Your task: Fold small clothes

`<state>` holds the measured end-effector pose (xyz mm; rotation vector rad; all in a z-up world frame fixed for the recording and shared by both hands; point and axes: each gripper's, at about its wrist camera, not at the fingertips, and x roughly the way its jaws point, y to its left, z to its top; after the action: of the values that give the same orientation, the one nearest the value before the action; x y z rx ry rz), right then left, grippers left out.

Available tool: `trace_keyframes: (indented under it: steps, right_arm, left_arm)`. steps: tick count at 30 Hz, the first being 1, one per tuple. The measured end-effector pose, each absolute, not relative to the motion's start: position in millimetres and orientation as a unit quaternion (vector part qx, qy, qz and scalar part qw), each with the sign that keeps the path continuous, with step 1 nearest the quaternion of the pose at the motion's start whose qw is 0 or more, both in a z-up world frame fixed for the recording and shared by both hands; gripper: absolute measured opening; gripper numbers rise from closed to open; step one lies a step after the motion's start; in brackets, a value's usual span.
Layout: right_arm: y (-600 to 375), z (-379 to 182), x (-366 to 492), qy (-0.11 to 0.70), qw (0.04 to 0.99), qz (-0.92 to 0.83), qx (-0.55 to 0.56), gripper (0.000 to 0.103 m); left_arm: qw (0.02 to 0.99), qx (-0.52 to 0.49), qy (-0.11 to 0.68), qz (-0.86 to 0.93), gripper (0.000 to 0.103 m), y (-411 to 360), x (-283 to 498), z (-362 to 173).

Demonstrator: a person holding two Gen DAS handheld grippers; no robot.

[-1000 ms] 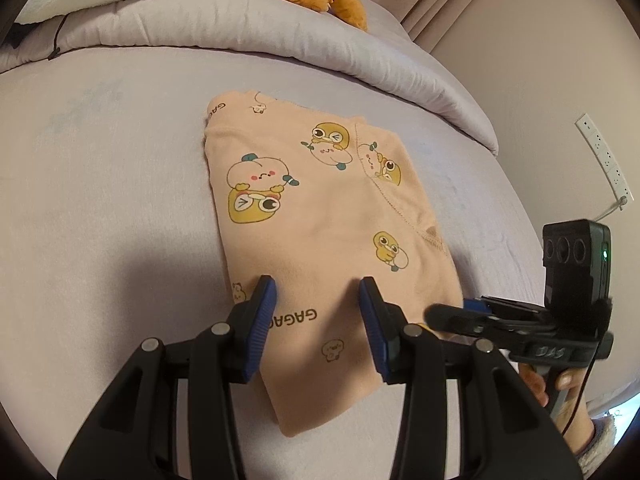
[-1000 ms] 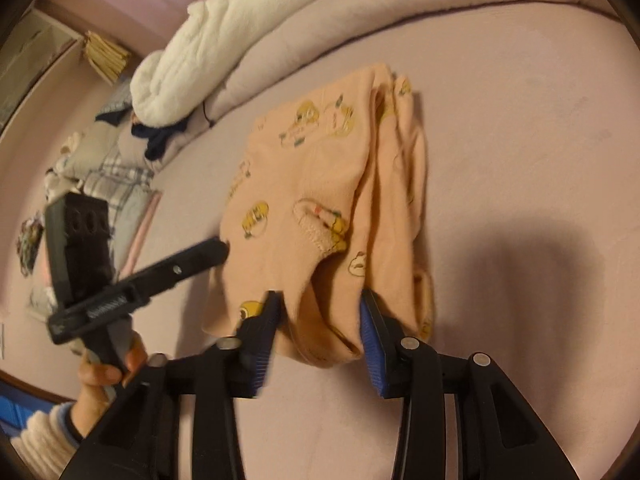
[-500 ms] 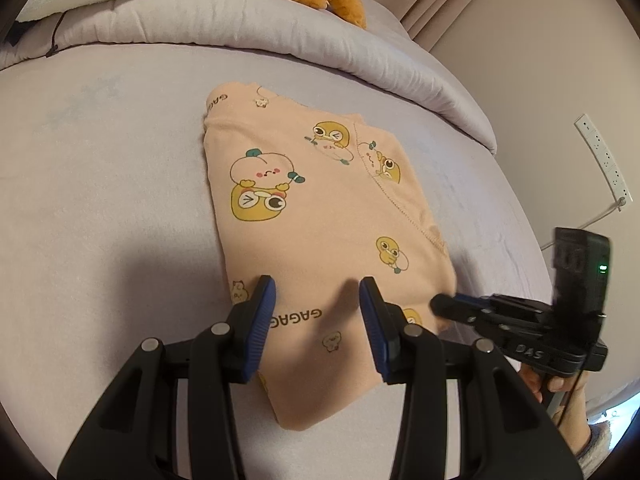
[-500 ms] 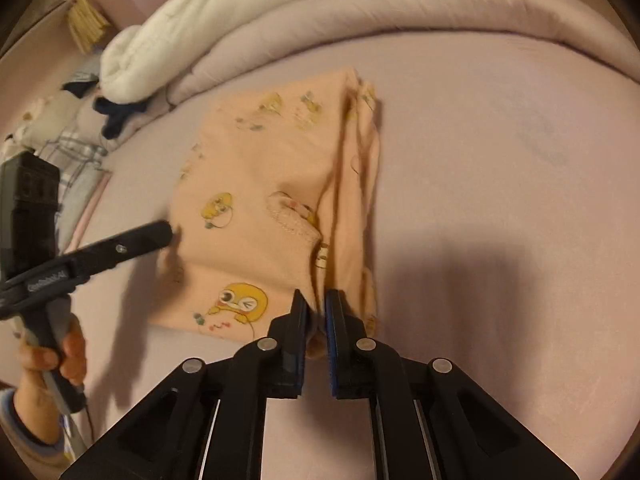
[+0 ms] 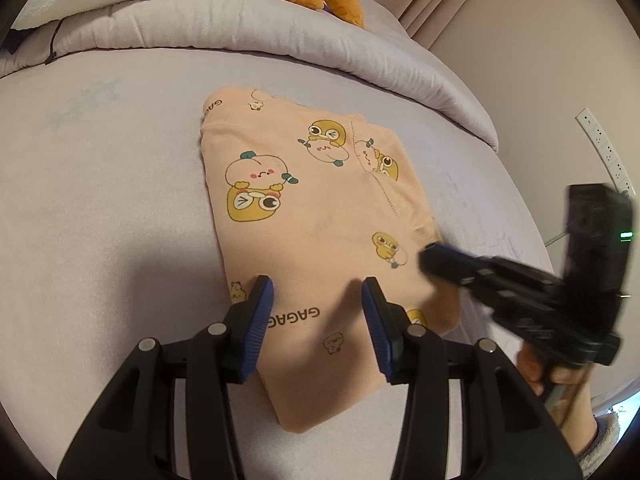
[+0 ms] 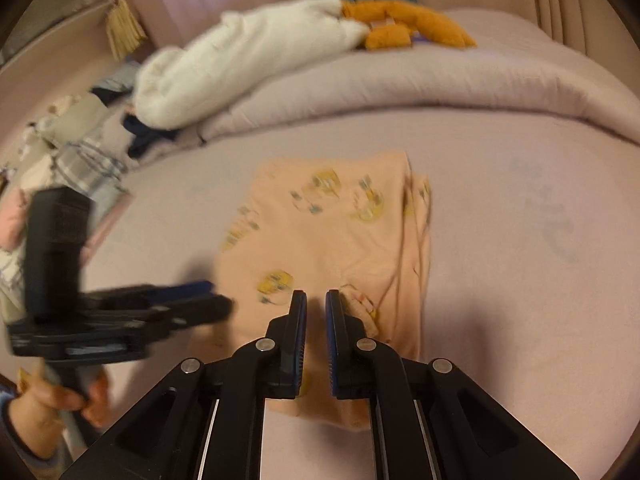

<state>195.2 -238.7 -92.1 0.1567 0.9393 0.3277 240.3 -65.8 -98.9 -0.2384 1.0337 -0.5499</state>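
Your left gripper (image 5: pixel 316 300) hung over the near end of the folded garment (image 5: pixel 316 220), jaws parted, with cloth showing in the gap and neither blue pad pressing on it. Your right gripper (image 6: pixel 316 300) had its jaws drawn together to a narrow slit. Whether any cloth sat in that slit could not be read through the blur. In the left view the right gripper (image 5: pixel 444 256) sat at the garment's right edge, with your hand (image 5: pixel 556 372) on its handle.

The garment, peach with yellow cartoon prints, lay folded flat on the pale lilac bed sheet (image 5: pixel 100 200), roughly mid-bed. Its right side showed stacked fold layers (image 6: pixel 416 240) in the right view.

Beyond the garment a lilac duvet (image 5: pixel 240 28) was rolled back across the bed. On it rested a white blanket (image 6: pixel 248 60) and an orange plush toy (image 6: pixel 404 24). Further left, a pile of other clothes (image 6: pixel 80 160) lay blurred. A white power strip (image 5: pixel 604 148) hung on the wall at right.
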Motion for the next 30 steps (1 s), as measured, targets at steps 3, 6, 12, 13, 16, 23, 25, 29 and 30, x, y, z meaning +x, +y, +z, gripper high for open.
trace_keyframes:
  steps: [3,6,12,13,16,23,25,29,30]
  right_arm:
    - [-246,-101,196,0.459,0.868,0.163,0.098,0.007]
    - [-249,-97,195,0.458,0.866,0.168,0.107,0.007]
    - [-266,-85,183,0.443,0.866,0.181,0.146,0.044]
    - [-269,-83,179,0.441,0.867,0.178,0.152,0.05]
    - [-279,-79,171,0.435,0.869,0.17,0.163,0.058]
    - [-301,-90,172,0.442,0.859,0.145,0.214,0.074]
    - [-306,-94,173,0.445,0.854,0.142,0.228,0.076]
    - [-308,-100,175,0.45,0.846,0.14,0.25,0.076]
    - [-308,-100,175,0.45,0.845,0.141,0.252,0.076]
  left_arm:
    - [0.828,-0.11,0.486,-0.259,0.045,-66,240,-99]
    - [0.828,-0.111,0.486,-0.258,0.045,-66,240,-99]
    - [0.83,-0.122,0.486,-0.245,0.063,-61,238,-99]
    - [0.831,-0.124,0.487,-0.24,0.071,-59,239,-99]
    - [0.829,-0.14,0.49,-0.23,0.077,-49,240,-102]
    - [0.809,-0.193,0.513,-0.213,0.091,-28,250,-111]
    - [0.805,-0.199,0.517,-0.211,0.091,-26,251,-112]
    - [0.804,-0.198,0.52,-0.21,0.091,-26,252,-114]
    - [0.804,-0.198,0.52,-0.211,0.091,-26,252,-114]
